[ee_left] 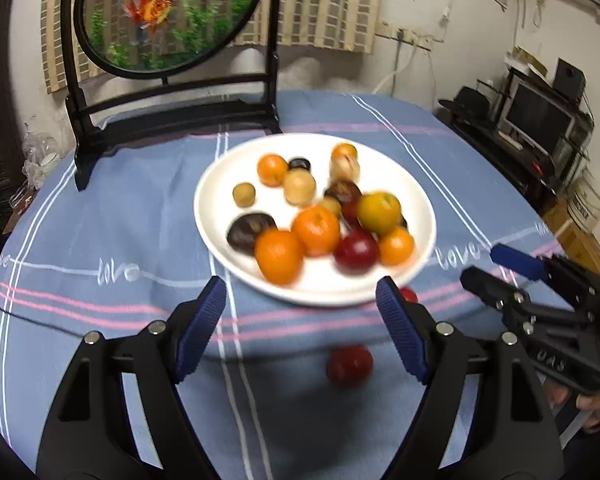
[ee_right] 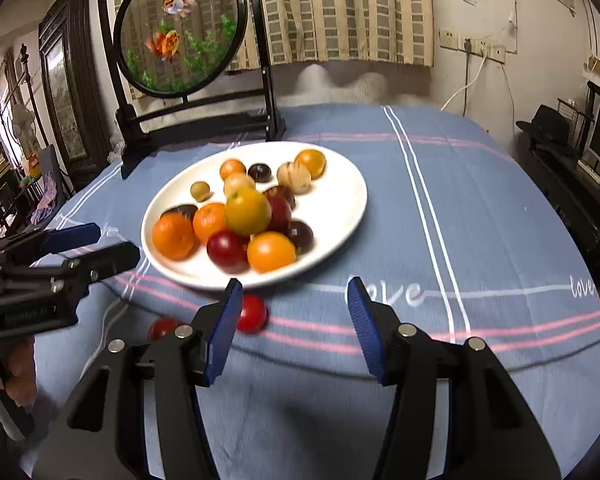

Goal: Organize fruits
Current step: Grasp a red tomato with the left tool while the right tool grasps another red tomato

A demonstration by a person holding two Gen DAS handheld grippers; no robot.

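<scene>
Most fruit lay heaped on the white plate (ee_left: 216, 216); two red fruits (ee_right: 252, 314) remained on the surface beside its rim; left claw (ee_left: 302, 328) and right claw (ee_right: 296, 328) stood released, empty, positioned for pickup.

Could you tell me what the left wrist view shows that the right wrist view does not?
Only the left wrist view shows the right gripper. Only the right wrist view shows the left gripper and the framed mirror. Both share the white plate of fruit, two red fruits on the blue cloth, and the round fish screen.
</scene>
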